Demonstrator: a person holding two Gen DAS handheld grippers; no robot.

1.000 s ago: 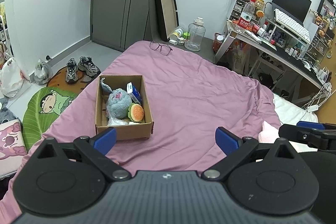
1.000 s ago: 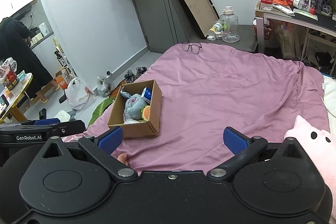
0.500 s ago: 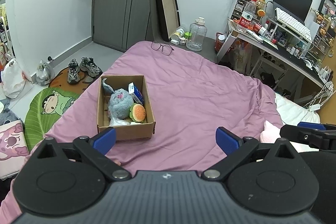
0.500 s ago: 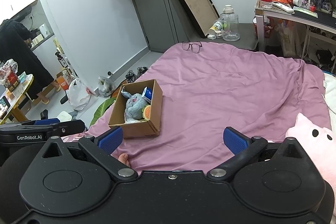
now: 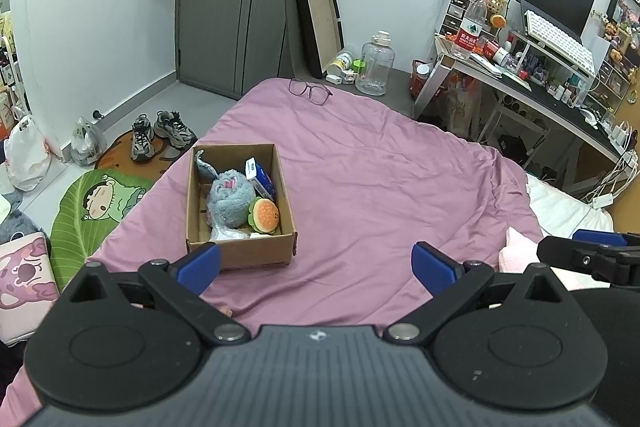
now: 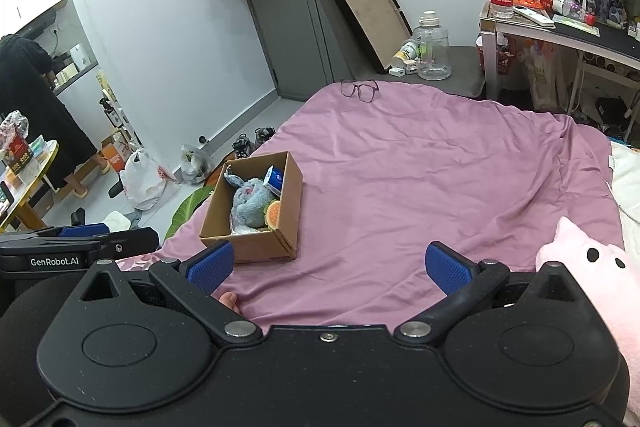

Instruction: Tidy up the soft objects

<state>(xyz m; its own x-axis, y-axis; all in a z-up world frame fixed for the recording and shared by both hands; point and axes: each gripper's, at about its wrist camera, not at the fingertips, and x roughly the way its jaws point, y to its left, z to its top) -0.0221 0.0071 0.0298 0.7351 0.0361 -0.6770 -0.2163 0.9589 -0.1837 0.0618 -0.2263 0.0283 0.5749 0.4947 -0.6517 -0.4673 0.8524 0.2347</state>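
The cardboard box sits on the purple blanket, toward the bed's left edge, and it holds the soft things gathered so far: a grey-blue plush in the middle, a burger-shaped toy against the near right corner, and a blue-and-white packet leaning on the right wall. Something pale lies under the plush; I cannot tell what it is. I judge the box is the collecting point, set where both tools can reach it.

The 1 soft thing I see outside it is the pink pig plush, lying at the blanket's right edge beside the white bedding, well apart from the box. In the left wrist view only a pink corner of it shows.

My left gripper hangs above the near blanket with its blue pads spread wide and nothing between them, the box just ahead of its left pad. My right gripper is likewise spread and empty, with the pig just right of it. That makes the right tool the natural one for the pig, I reckon.

Purple-framed glasses lie at the far end of the bed; they are not soft, so I would leave them.
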